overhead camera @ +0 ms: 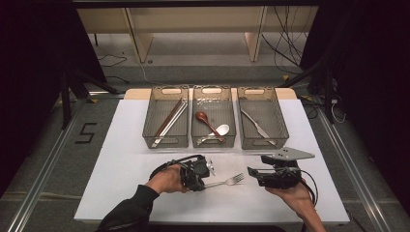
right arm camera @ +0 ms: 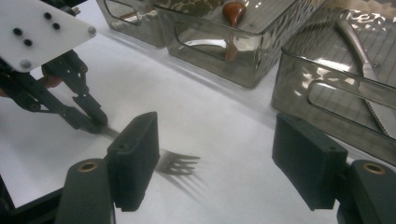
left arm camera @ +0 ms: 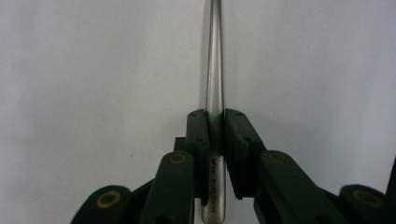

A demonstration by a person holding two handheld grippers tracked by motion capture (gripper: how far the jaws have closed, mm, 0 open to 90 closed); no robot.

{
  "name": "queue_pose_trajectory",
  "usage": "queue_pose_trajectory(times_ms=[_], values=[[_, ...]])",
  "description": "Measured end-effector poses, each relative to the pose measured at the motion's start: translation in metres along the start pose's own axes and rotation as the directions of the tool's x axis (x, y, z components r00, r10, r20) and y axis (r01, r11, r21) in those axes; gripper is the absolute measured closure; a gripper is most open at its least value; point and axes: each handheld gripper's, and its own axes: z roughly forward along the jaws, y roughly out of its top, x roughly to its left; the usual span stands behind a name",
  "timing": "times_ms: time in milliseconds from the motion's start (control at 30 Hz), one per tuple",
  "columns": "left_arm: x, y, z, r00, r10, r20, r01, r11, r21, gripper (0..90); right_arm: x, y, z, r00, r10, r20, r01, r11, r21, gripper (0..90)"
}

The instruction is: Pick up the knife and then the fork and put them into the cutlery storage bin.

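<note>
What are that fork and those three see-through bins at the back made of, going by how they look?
The slim silver fork, clamped in the left gripper, looks like polished metal, probably stainless steel: its handle shines grey and carries stamped lettering. The three smoky, see-through bins look like tinted hard plastic: glossy walls with moulded handle cut-outs, and the cutlery inside shows through them.

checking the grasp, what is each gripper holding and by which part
The left gripper clamps the fork by its handle end; the right gripper is open, holding nothing.
</note>
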Motion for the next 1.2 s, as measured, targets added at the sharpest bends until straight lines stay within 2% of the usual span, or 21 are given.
queue_pose_trajectory(times_ms=[100,333,500,600,700,867,933,1067,1133,1167,1200], values=[[0.001,0.000,-0.002,0.9999,-0.015,-0.002,0.015,0.9999,-0.007,80.0,0.004,0.001,0.001,0.9999,-0.015,-0.002,0.015,1.000,-0.006,32.3],[0.000,-0.001,-0.015,0.9994,-0.035,-0.002,0.035,0.9986,-0.039,79.9,0.022,0.002,0.007,0.9950,-0.097,-0.021,0.097,0.995,-0.009,32.4],[-0.001,-0.001,-0.023,0.9994,-0.034,-0.002,0.034,0.9987,-0.038,79.9,0.043,0.002,0.013,0.9759,-0.217,-0.022,0.217,0.976,-0.009,32.3],[-0.001,-0.002,-0.028,0.9991,-0.043,-0.002,0.043,0.9982,-0.041,79.9,0.052,0.002,0.015,0.9671,-0.253,-0.027,0.253,0.967,-0.017,32.3],[-0.002,-0.002,-0.033,0.9987,-0.051,-0.002,0.051,0.9974,-0.052,79.9,0.060,0.002,0.017,0.9525,-0.304,-0.024,0.303,0.953,-0.020,32.4],[-0.005,-0.002,-0.042,0.9992,-0.039,0.002,0.039,0.9981,-0.048,79.9,0.076,0.000,0.023,0.9202,-0.392,-0.006,0.391,0.920,-0.006,33.0],[-0.007,-0.001,-0.045,0.9992,-0.041,0.005,0.041,0.9975,-0.058,79.8,0.082,-0.001,0.026,0.9017,-0.432,0.003,0.432,0.902,-0.002,33.5],[-0.010,0.000,-0.049,0.9992,-0.037,0.015,0.038,0.9976,-0.058,79.8,0.093,-0.004,0.033,0.8620,-0.507,0.018,0.506,0.862,0.011,35.5],[-0.010,0.000,-0.050,0.9994,-0.031,0.013,0.032,0.9979,-0.056,79.8,0.097,-0.005,0.036,0.8350,-0.549,0.031,0.549,0.836,0.020,35.9],[-0.010,0.000,-0.051,0.9994,-0.032,0.016,0.033,0.9980,-0.055,79.8,0.100,-0.006,0.038,0.8251,-0.564,0.034,0.563,0.826,0.034,35.9],[-0.011,0.001,-0.051,0.9994,-0.031,0.016,0.032,0.9980,-0.054,79.8,0.102,-0.007,0.039,0.8095,-0.586,0.041,0.584,0.811,0.039,36.0]])
